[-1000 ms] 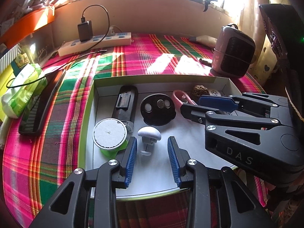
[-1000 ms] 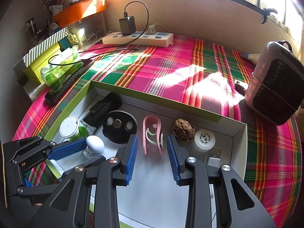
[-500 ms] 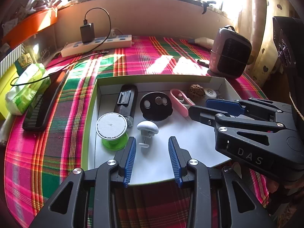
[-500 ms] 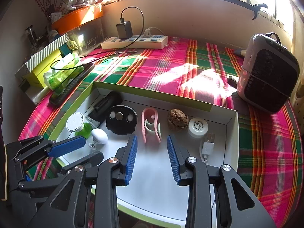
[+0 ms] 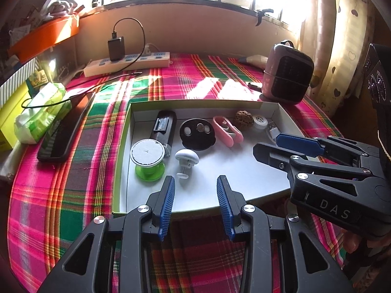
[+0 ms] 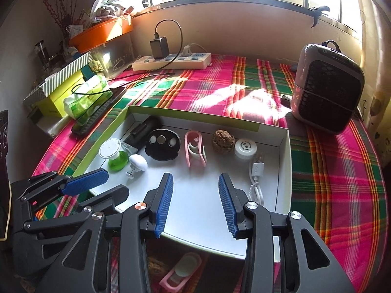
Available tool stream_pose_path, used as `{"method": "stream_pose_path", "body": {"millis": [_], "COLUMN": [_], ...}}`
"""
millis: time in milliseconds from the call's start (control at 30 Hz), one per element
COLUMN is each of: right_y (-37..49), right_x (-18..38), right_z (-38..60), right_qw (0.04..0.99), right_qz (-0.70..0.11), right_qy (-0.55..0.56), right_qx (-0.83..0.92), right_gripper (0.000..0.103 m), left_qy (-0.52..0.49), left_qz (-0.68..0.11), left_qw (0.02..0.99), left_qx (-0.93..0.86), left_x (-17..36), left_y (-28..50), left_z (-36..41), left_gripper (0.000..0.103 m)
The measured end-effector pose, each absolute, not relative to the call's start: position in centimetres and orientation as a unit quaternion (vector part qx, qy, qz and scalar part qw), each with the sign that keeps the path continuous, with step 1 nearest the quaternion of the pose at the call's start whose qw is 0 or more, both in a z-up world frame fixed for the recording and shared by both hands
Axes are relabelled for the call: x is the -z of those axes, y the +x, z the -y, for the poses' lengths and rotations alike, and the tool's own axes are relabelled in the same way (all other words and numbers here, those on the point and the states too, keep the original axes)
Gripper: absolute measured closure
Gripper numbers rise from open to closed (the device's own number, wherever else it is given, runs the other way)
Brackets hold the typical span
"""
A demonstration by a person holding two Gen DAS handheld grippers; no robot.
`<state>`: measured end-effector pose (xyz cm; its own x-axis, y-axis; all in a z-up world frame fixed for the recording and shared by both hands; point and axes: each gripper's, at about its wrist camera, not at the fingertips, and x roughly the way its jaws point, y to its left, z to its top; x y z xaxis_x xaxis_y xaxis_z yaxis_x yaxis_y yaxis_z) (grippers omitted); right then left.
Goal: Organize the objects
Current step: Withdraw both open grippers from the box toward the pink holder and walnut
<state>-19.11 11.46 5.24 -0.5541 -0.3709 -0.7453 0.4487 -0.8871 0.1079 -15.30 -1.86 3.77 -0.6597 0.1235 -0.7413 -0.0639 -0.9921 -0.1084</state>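
Over the box's near edge we find the left tool [image 5: 195,195] parted and empty, the right tool [image 6: 195,195] opening, also empty. In the white cardboard box [image 6: 284,171] near the worktop's front edge, hard plastic pieces, a rough walnut [image 6: 222,141] and a cable [image 6: 256,178] lie ranged; sorting looks nearly complete.

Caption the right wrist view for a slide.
Right hand-held gripper, jaws opening and empty, above a white tray of small objects on a plaid cloth.
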Motion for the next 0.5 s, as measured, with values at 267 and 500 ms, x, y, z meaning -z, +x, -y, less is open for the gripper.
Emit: {"method": "stream_pose_path", "body": {"millis": [267, 500], "right_y": [-17.0, -15.6], "right_x": [-5.9, -5.5], "right_z": [-12.9, -14.0], "right_qw": [0.220, 0.209], "right_qz": [-0.031, -0.013], "right_qy": [0.395, 0.397], "right_qx": [0.891, 0.894], "right_gripper": [0.063, 0.062], "left_qy": [-0.396, -0.389], "left_qz": [0.043, 0.038], "left_qw": [0.052, 0.055], "left_qx": [-0.916, -0.919], "left_x": [-4.4, -4.5], "left_y": [-13.7, -13.0], "left_z": [2.0, 2.1], "left_gripper": [0.069, 0.069]}}
